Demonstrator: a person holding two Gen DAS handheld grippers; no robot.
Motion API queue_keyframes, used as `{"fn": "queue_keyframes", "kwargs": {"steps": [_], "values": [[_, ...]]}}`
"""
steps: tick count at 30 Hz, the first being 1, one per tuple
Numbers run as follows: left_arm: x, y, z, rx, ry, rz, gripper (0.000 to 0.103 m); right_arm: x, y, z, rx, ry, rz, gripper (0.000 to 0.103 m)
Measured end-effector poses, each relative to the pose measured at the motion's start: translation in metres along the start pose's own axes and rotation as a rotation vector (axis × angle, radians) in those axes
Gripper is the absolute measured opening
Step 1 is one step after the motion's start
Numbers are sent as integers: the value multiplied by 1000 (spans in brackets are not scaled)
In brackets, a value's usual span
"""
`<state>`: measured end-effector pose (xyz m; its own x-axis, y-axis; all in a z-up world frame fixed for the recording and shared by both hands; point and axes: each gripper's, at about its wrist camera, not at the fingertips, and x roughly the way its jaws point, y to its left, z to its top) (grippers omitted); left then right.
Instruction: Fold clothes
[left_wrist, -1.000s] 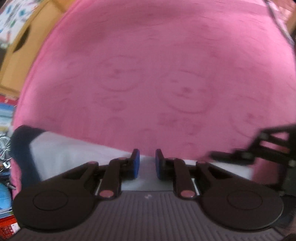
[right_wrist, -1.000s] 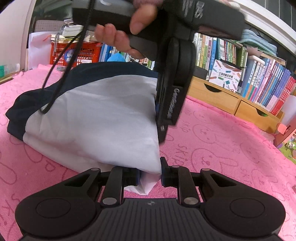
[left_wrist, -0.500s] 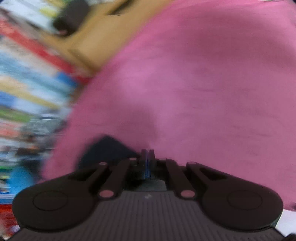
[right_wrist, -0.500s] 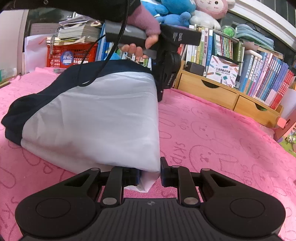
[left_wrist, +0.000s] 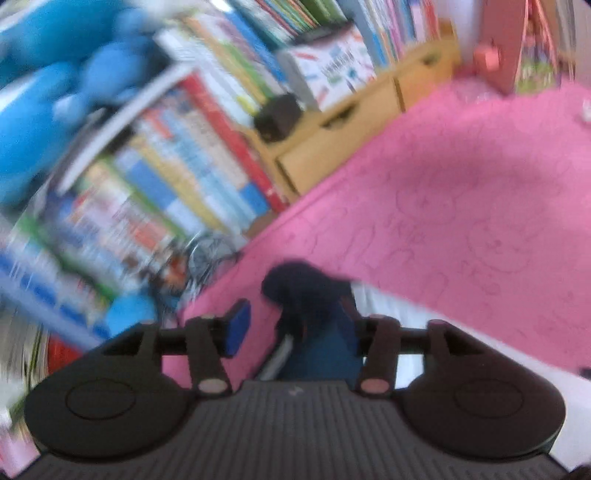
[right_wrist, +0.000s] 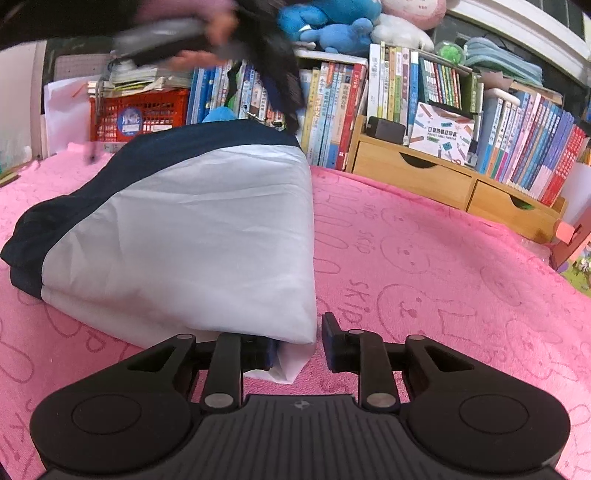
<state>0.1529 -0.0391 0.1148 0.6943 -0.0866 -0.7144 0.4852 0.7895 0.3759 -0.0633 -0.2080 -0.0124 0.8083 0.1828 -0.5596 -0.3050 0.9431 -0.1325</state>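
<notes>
A folded garment (right_wrist: 207, 236), white with a navy band along its far and left edges, lies on the pink towel (right_wrist: 424, 266). My right gripper (right_wrist: 297, 347) is open low at its near corner; the white corner lies between the fingers and covers the left pad. The left gripper (right_wrist: 286, 99), blurred and held by a hand (right_wrist: 192, 40), hovers above the garment's far right corner. In the blurred left wrist view, the left gripper (left_wrist: 293, 325) is wide open, with the navy part of the garment (left_wrist: 306, 295) between its fingers and white cloth to the right.
Rows of books (right_wrist: 399, 85) and a wooden drawer unit (right_wrist: 417, 173) line the far edge of the towel. A red basket (right_wrist: 140, 114) stands at the back left. Plush toys (right_wrist: 332, 26) sit on top of the books. Bare pink towel stretches to the right of the garment.
The left gripper swung from over the white cloth to the navy far corner, shut half a second ago and now stands wide open and higher. The right gripper stayed at the near corner.
</notes>
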Motion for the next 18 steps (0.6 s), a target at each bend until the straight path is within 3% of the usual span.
{"fn": "queue_keyframes", "kwargs": {"steps": [2,5,9,15,18], "values": [[-32,-7,-40,-55,-72,-10,54,-1,-1,0,9,-4,2,28],[-80,-16,-99,-138,-179,-25,71,-4,-2,-1,22,-15,7,28],[-117,-46,-169,-268,-297,5,81,-7,0,-4,40,-9,7,28],[-113,-34,-232,-757,-259,-164,83,-10,4,-6,63,0,2,27],[-108,-31,-249,-892,-267,-207,83,-8,5,-3,66,0,-5,27]]}}
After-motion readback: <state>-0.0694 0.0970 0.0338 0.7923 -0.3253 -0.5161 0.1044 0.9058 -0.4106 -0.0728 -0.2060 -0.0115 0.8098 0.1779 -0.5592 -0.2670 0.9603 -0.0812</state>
